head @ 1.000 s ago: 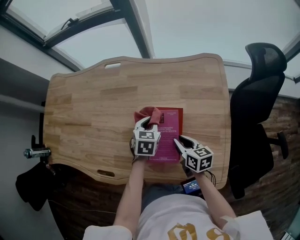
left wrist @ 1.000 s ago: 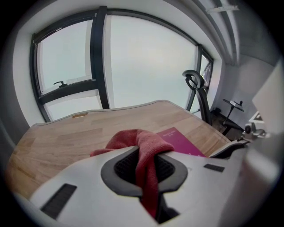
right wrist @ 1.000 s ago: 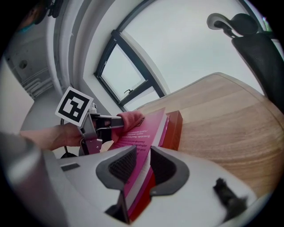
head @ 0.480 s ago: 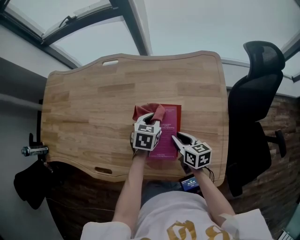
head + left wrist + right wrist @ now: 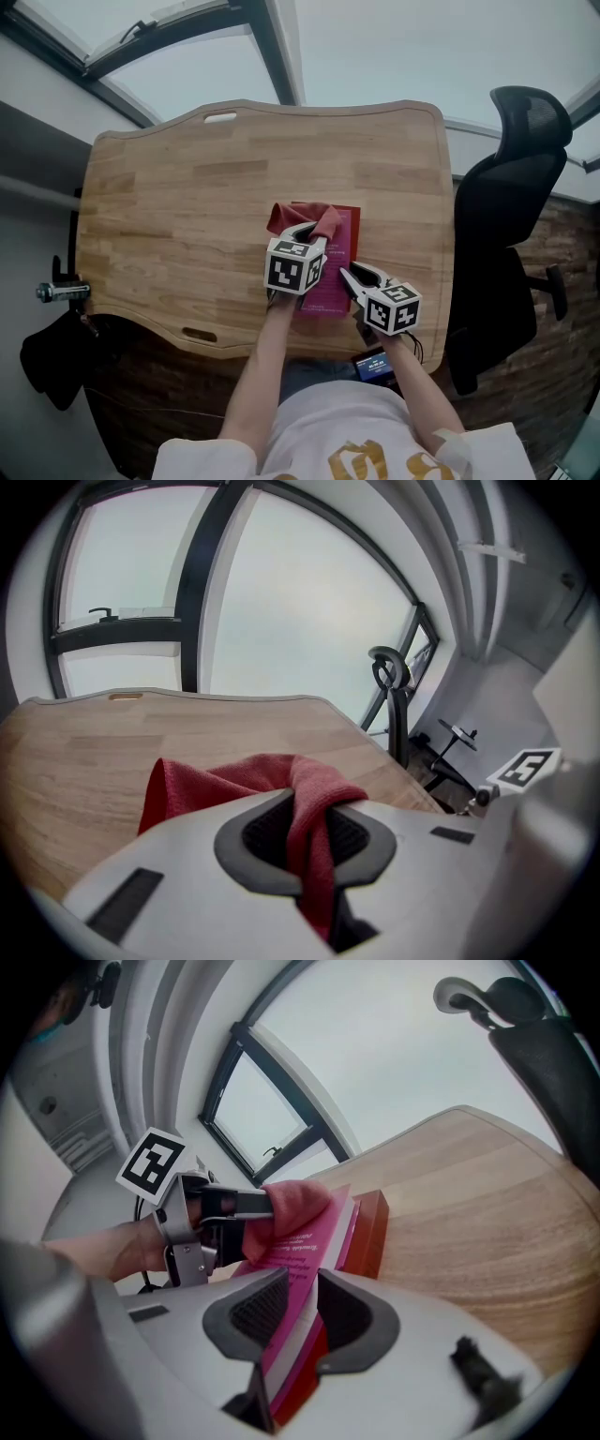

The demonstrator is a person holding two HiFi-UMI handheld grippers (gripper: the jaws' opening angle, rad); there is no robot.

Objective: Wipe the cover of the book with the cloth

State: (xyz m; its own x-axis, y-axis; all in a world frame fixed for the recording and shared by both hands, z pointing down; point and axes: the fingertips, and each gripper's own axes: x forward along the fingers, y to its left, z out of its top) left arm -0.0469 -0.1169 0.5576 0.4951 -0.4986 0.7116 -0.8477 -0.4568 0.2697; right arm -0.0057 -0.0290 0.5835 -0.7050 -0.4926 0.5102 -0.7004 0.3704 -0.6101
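Left gripper (image 5: 312, 232) jaws clamped red cloth (image 5: 292, 215); cloth rested on pink book (image 5: 339, 246) cover. Right gripper (image 5: 351, 279) jaws clamped book's near edge, on wooden table (image 5: 169, 216).

Wide bare wood is left on the worktop (image 5: 169, 216) to the left of the book (image 5: 342, 246) and beyond it, up to the far edge; a narrower bare strip is left on its right. The middle by the near edge is taken up by the book, by the cloth (image 5: 292, 216) heaped at its far left corner, and by both grippers: the left gripper (image 5: 314, 234) is clamped on the cloth, the right gripper (image 5: 349, 277) on the book's near right edge. The right side is bounded by a chair (image 5: 502, 225) near the worktop, the far side by a window frame (image 5: 274, 52).
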